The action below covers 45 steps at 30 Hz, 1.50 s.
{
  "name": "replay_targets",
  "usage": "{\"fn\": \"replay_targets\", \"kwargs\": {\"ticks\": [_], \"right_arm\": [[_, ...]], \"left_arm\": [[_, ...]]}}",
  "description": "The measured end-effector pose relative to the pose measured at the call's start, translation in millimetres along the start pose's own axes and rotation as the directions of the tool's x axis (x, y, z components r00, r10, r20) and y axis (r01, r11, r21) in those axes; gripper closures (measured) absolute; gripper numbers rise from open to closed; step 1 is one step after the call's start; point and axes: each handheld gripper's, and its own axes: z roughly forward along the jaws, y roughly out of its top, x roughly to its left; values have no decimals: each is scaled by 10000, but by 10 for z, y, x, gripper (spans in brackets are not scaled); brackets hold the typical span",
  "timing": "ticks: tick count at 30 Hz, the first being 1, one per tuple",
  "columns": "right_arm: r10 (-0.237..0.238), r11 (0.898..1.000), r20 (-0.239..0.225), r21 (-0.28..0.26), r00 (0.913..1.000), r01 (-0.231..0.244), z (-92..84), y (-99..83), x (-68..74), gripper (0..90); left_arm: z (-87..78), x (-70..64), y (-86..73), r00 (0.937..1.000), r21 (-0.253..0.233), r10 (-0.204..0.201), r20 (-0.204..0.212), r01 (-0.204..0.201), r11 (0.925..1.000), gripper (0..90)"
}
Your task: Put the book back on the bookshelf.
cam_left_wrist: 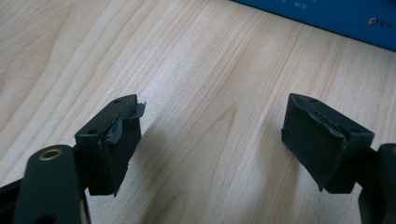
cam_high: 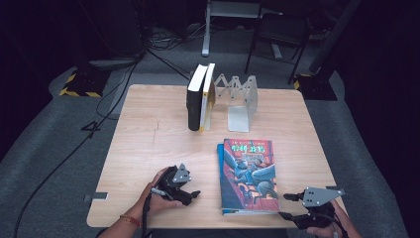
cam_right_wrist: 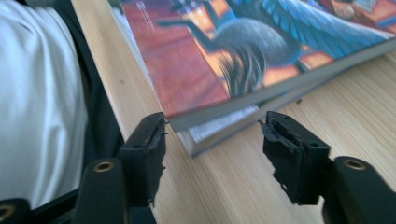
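Okay, two books lie stacked flat on the wooden counter (cam_high: 148, 144), right of centre near the front edge: a picture-cover book (cam_high: 249, 174) on top, a blue book (cam_high: 219, 148) under it with its edge poking out on the left side.

The right tongs (cam_high: 289, 206) sit at the stack's near right corner, low by the counter edge. In the right gripper view the right tongs (cam_right_wrist: 212, 140) are open, jaws apart either side of the stack's corner, pads not pressing on it; the picture-cover book (cam_right_wrist: 196, 65) overhangs the lower one there.

The left tongs (cam_high: 194, 194) rest on the counter left of the stack, apart from it, pointing toward it. The left gripper view shows the left tongs (cam_left_wrist: 212, 135) open wide with bare wood between the jaws and the blue book (cam_left_wrist: 327, 18) farther ahead.

At the back, two upright books (cam_high: 200, 96) lean beside a folding metal bookend (cam_high: 240, 104).
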Motion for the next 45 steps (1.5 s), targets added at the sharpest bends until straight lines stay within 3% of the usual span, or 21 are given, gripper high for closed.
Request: {"fn": "replay_targets", "kwargs": {"ticks": [1,3,8,10,14,18,27,30,34,38,45], "right_arm": [[45,9998,-253,-168,9997,-49,-7,7,3,395],[20,9996,-319,-268,9995,-28,-14,16,10,387],[230,9965,-107,-801,9997,-237,-31,136,23,322],[586,9928,-193,-1038,9981,-603,-23,172,-4,319],[1030,9926,3,-652,9947,-1028,79,190,-82,296],[1237,9921,-176,-209,9922,-1241,181,174,-141,252],[1713,9852,-477,77,9841,-1711,310,229,-299,158],[2162,9764,-730,136,9736,-2158,312,194,-353,158],[2134,9770,-931,202,9725,-2124,330,202,-376,155],[2128,9771,-966,282,9723,-2111,355,223,-393,139],[1524,9883,-519,138,9869,-1519,349,275,-338,166]], "left_arm": [[12,0,8,10000,-16,-13,-29,12,10000,186],[40,-6,33,10000,-44,-10,-18,10,10000,177],[144,-47,143,10000,-52,40,-11,-40,10000,179],[185,-63,186,10000,-78,87,-48,-87,9999,181],[230,-81,236,9999,-91,145,-88,-146,9999,181],[260,-93,270,10000,-130,41,-81,-43,9999,201],[300,-162,422,9996,-536,269,-71,-272,9982,201],[316,-182,466,9993,-669,378,-77,-382,9970,200],[341,-209,509,9987,-664,496,-127,-504,9965,203],[336,-189,515,9994,-722,335,-97,-341,9968,200],[340,-189,524,9995,-665,260,-189,-272,9974,207]]}}
